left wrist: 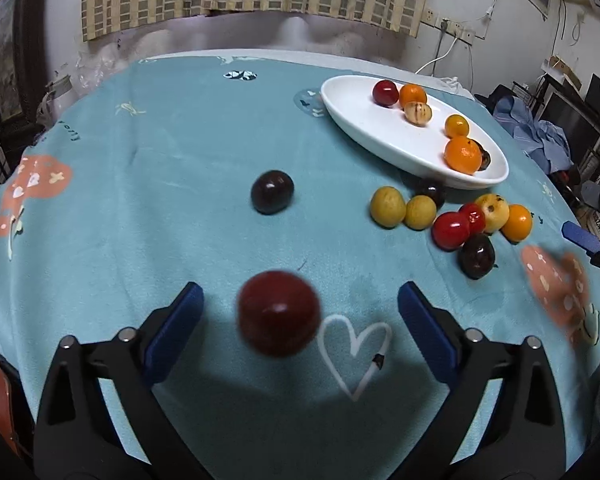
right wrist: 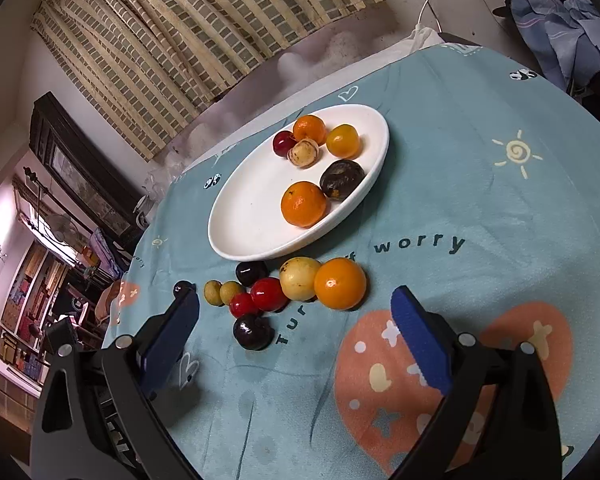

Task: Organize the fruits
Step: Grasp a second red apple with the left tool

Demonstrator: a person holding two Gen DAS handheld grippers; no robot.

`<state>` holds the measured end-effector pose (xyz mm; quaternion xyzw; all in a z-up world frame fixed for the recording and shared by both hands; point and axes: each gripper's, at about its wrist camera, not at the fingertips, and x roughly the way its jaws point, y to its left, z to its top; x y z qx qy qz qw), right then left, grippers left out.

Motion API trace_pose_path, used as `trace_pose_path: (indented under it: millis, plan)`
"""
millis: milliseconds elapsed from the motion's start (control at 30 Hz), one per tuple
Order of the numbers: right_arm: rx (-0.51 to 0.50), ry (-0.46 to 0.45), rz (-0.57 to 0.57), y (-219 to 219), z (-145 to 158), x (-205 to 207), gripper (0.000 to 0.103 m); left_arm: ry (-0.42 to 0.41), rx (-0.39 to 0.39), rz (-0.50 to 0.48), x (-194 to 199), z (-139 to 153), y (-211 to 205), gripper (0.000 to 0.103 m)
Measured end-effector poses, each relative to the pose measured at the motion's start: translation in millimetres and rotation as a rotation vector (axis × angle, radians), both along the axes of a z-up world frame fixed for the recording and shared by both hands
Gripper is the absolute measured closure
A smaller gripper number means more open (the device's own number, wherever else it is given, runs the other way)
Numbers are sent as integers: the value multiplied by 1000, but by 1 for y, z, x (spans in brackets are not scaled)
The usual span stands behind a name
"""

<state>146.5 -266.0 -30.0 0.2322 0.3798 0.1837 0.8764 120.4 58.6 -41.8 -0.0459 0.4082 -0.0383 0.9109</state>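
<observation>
Left gripper [left wrist: 300,312] spread wide, blue ribbed pads clear of round dark-red fruit [left wrist: 278,314] lying between them on cloth, slightly blurred. Right gripper [right wrist: 296,316] also spread, nothing between pads. Soft fleecy teal tablecloth [left wrist: 140,160], printed hearts and pink mushrooms. Glossy white oval plate [right wrist: 244,216] holds smooth oranges, one red fruit, wrinkled dark one. Loose cluster of fruit [right wrist: 296,288] just beside plate rim: shiny red, yellow, orange, near-black. Single dark plum [left wrist: 272,192] apart.

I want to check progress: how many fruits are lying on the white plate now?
6 on the white plate: red fruit, orange, pale spotted fruit, small orange, dark fruit, large orange. None seems hidden.
</observation>
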Motion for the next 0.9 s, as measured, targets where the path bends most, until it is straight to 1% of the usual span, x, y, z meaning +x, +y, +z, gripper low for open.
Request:
trace_pose_path:
  millis: [67, 267, 400, 500, 567, 633, 667, 700, 733, 800, 833, 900]
  plan:
    - [-2, -2, 2, 0, 0, 0, 6, 1, -8, -2, -3, -1, 1, 13]
    - [-2, 6, 4, 1, -1, 0, 6, 22, 16, 0, -15, -3, 1, 12]
    - [-22, 7, 20, 6, -3, 1, 6, 4, -23, 20, -27, 2, 14, 13]
    - [-44, 5, 39, 12, -5, 0, 6, -6, -51, 35, -25, 3, 21, 18]
    - [-62, 2, 49, 16, -6, 0, 6, -14, -44, 25, -22, 3, 18, 18]
    - [-75, -3, 55, 18, -7, 0, 6, -32, -6, 6, -21, 5, 10, 18]
    - [-79, -6, 58, 20, -7, 0, 6, -39, 18, -4, -19, 5, 6, 21]
    - [-85, -11, 62, 21, -7, -1, 6, -38, 32, -17, -17, 4, 2, 30]
    - [-89, -14, 66, 22, -7, -1, 6, -24, 35, -31, -15, 2, 0, 36]
    - [-97, -28, 81, 25, -6, -2, 6, 13, 30, -36, -12, -5, 2, 60]
    - [-98, -33, 85, 26, -6, -3, 6, 19, 13, -38, -12, -5, 5, 63]
    - [-94, -45, 107, 30, -6, -4, 6, 24, -21, -37, -13, -6, 9, 63]
